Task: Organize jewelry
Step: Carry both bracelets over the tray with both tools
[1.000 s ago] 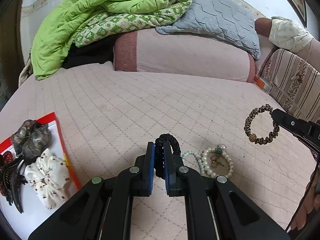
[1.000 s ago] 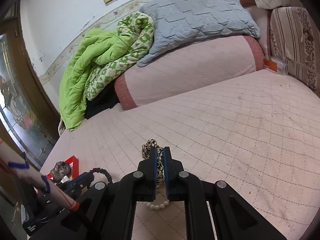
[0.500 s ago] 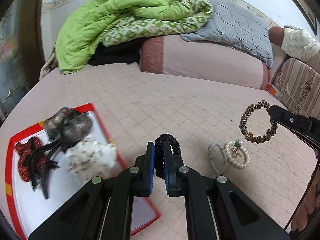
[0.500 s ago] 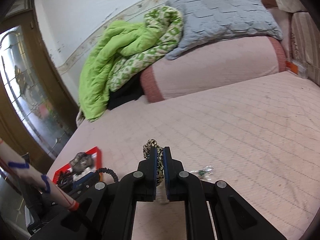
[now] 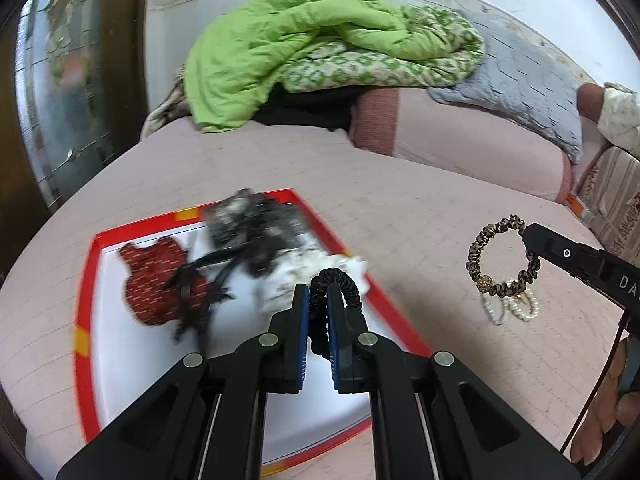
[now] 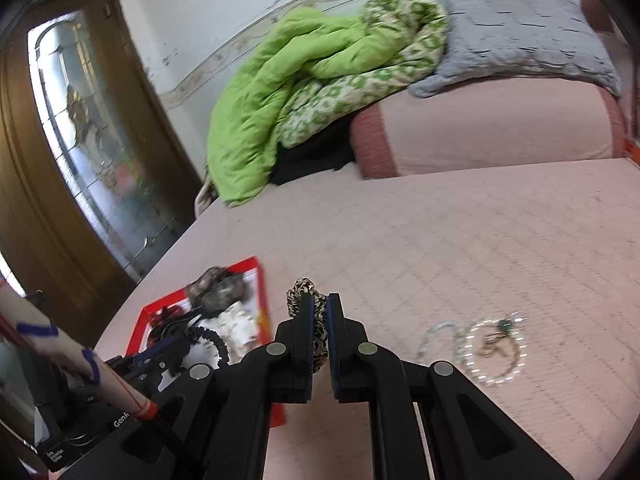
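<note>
pinching a black hair tie point(image 5: 335, 285), the left gripper point(image 5: 318, 304) hangs over the red-rimmed tray point(image 5: 86, 280); the right gripper point(image 6: 319, 312) clamps a leopard-print scrunchie point(image 6: 298, 294).

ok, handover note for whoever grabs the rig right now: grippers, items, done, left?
Left gripper: shut on black hair tie, over the red-edged tray.
Right gripper: shut on leopard hair tie, above the bed, beside the tray.
Done: red scrunchie, white scrunchie, dark clips already in tray.
Left: drop both ties in; pearl bracelets are on the bed.
</note>
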The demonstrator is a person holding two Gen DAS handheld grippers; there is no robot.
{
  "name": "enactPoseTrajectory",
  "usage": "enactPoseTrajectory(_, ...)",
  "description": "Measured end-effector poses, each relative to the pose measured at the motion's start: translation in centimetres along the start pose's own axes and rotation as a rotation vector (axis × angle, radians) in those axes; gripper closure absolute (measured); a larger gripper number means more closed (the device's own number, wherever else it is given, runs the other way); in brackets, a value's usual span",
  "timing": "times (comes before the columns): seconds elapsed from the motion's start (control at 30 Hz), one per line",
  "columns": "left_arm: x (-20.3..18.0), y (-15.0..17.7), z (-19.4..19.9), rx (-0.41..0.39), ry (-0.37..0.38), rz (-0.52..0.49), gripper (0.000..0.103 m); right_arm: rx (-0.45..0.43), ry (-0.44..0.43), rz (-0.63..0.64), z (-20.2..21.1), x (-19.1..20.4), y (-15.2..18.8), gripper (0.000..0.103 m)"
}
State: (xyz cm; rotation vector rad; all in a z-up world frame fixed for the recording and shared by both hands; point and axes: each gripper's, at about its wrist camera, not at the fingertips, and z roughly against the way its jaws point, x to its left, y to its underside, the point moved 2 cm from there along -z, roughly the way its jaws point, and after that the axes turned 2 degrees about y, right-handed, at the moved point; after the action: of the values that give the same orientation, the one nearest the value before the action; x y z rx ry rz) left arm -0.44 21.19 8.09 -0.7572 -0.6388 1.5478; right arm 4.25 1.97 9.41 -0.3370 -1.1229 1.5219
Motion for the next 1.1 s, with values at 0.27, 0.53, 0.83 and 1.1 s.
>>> enactPoseTrajectory(0.27,5.1,1.5,2.1,-0.001,-0.087,0.052,0.094,0.049,-0.079,0.041,-1.9,4.7,1.6,0.096)
enactPoseTrajectory(0.53,9.4,2.6,2.8,0.017,-0.151,0.099,0.094,0.109,-0.14,0.076,-3.8,8.6,3.6,0.096)
enactPoseTrajectory(0.83,12.2,2.7,1.9,0.052,-0.174,0.143,0.094,0.181,-0.183,0.09,-6.0,11.1,5.2,0.095)
enactPoseTrajectory(1.1,13.5,2.8,1.1,0.079,-0.189,0.157,0.094,0.234,-0.21,0.076,-8.2,13.0,6.4,0.095)
